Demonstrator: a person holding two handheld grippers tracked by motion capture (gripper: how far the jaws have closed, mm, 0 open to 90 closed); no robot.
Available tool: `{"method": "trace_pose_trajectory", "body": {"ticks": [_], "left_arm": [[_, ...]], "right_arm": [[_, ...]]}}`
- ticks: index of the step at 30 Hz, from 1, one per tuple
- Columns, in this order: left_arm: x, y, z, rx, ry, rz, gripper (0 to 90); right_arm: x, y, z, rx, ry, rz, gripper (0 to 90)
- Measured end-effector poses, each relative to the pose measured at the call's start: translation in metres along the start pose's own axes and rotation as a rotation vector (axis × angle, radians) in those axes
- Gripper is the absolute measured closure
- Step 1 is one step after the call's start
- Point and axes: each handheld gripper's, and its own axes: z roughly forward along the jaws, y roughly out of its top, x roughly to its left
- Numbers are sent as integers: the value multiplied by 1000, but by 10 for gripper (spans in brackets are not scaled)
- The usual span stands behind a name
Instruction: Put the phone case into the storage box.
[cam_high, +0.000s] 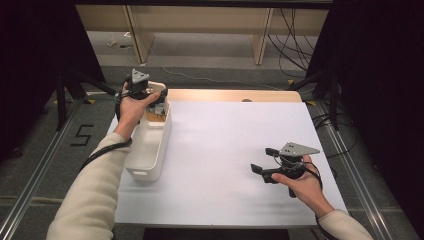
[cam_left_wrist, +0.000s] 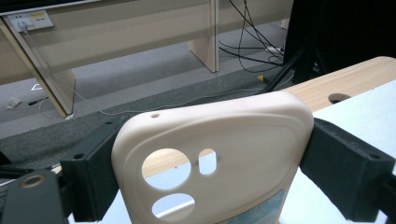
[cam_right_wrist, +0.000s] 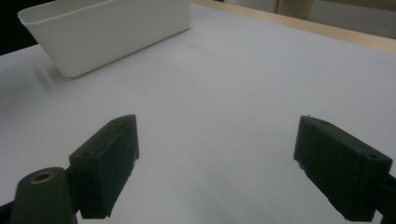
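I hold the phone case (cam_left_wrist: 215, 158) clamped across its width in my left gripper (cam_high: 156, 102), over the far end of the white bin (cam_high: 150, 150), ready to drop in. My right gripper (cam_high: 264, 160) waits wide and empty, near right.
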Motion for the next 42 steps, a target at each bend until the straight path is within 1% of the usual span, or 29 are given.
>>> {"method": "trace_pose_trajectory", "body": {"ticks": [12, 18, 22, 23, 26, 42], "left_arm": [[0, -3, 4, 11, -2, 1, 114], [1, -5, 7, 25, -2, -3, 112], [0, -7, 9, 33, -2, 1, 112], [0, -7, 9, 33, -1, -5, 112], [0, -9, 10, 35, -1, -6, 112], [0, -11, 14, 49, -1, -1, 111]], "right_arm": [[0, 0, 0, 0, 1, -1, 149], [0, 0, 0, 2, 1, -2, 149], [0, 0, 0, 2, 1, -2, 150], [0, 0, 0, 3, 0, -2, 151], [0, 0, 0, 3, 0, -3, 151], [0, 0, 0, 5, 1, -3, 151]]}}
